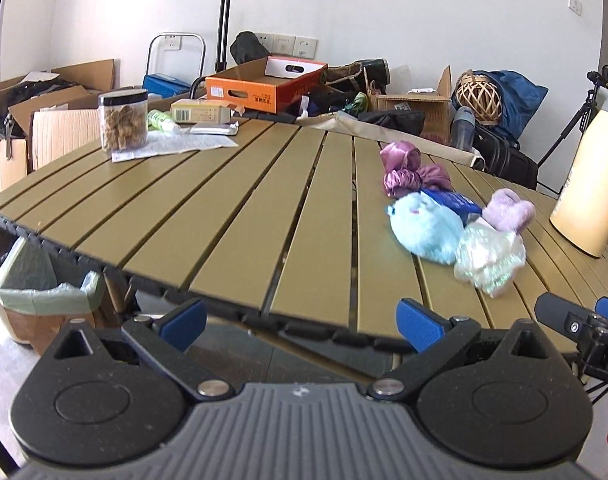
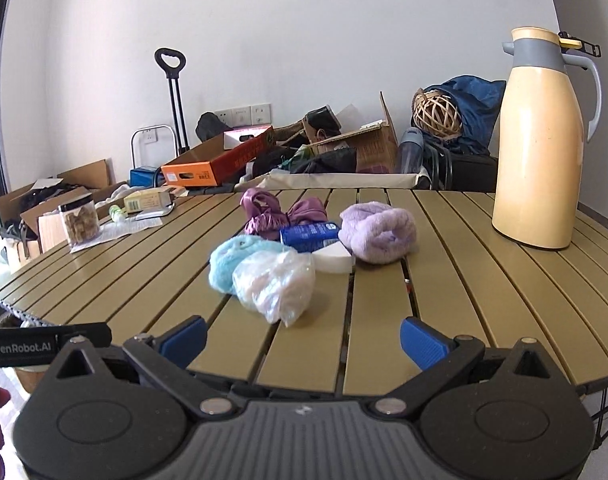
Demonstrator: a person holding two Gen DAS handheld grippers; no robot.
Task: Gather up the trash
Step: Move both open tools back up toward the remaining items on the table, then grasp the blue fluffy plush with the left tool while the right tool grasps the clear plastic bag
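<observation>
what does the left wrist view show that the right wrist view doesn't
Only the left wrist view shows the lined bin on the floor beside the table, and the right gripper at its edge. Only the right wrist view shows the whole thermos and a white block. Both show the slatted table, crumpled plastic bag, blue box, plush items and jar.

Storage room — cardboard boxes (image 1: 44,116), luggage (image 1: 504,156)

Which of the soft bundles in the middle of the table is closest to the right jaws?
The crumpled clear plastic bag. It lies at the front of the pile, ahead of the blue plush, the lilac plush and the purple cloth.
</observation>
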